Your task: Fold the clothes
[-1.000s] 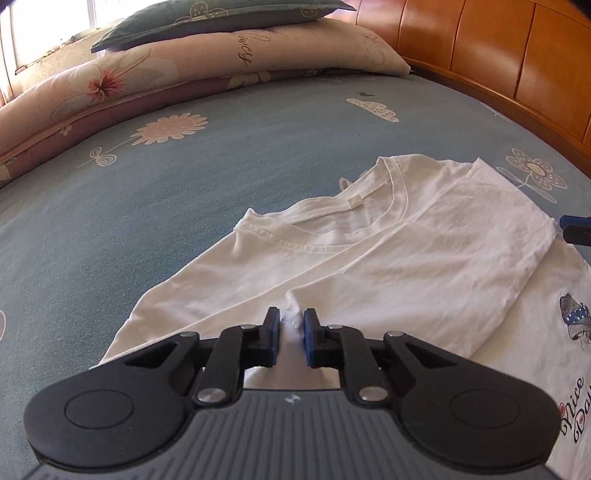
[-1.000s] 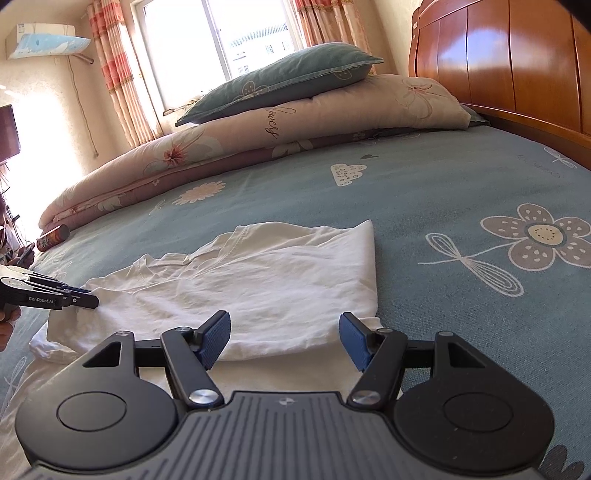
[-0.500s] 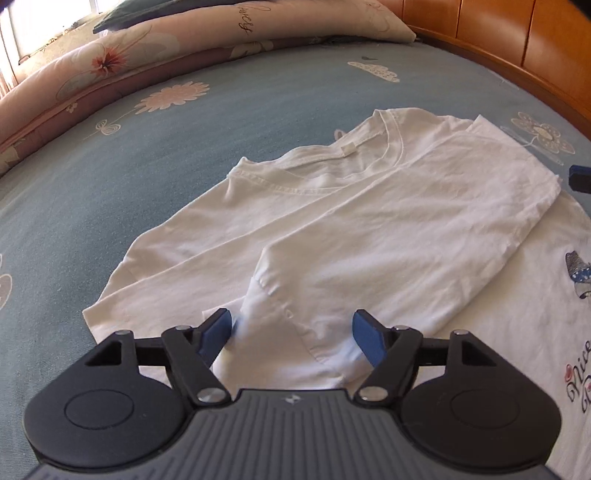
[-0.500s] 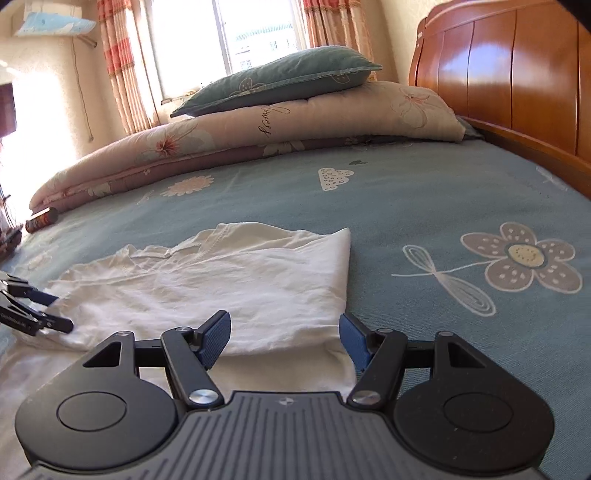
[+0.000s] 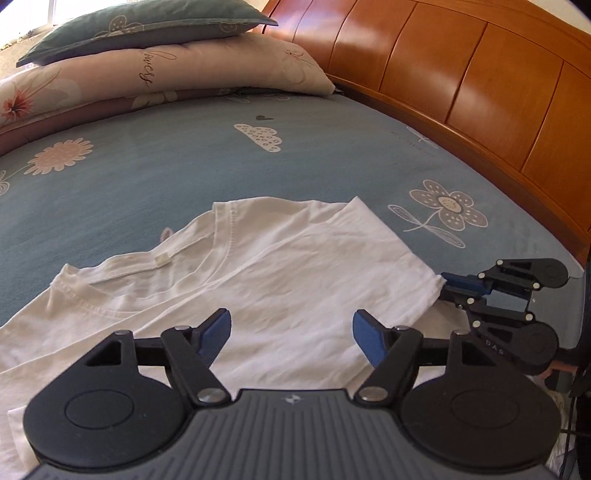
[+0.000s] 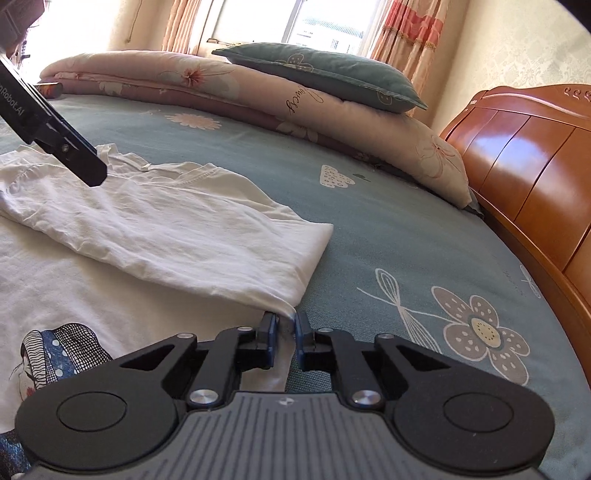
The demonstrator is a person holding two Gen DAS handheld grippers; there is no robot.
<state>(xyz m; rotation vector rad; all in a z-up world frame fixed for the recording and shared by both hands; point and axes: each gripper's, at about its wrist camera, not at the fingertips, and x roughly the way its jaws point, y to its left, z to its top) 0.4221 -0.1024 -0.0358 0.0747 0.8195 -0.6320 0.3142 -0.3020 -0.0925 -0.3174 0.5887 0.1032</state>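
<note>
One white T-shirt [image 5: 288,273], flat on the blue bedsheet [image 5: 147,173], one side folded inward. Right gripper [image 6: 284,326]: jaws just closed, pinching the fold's corner. Left gripper [image 5: 291,334]: wide, empty, above the shirt. Step: side fold; next likely needs a second grip.

Pillow [image 5: 147,26], folded quilt [image 6: 229,92], headboard [image 5: 480,92]

support: bed [image 5: 155,177], blue flower-print sheet | on it: white T-shirt [image 5: 295,266], partly folded; rolled pink floral quilt [image 6: 236,96] along far edge
</note>
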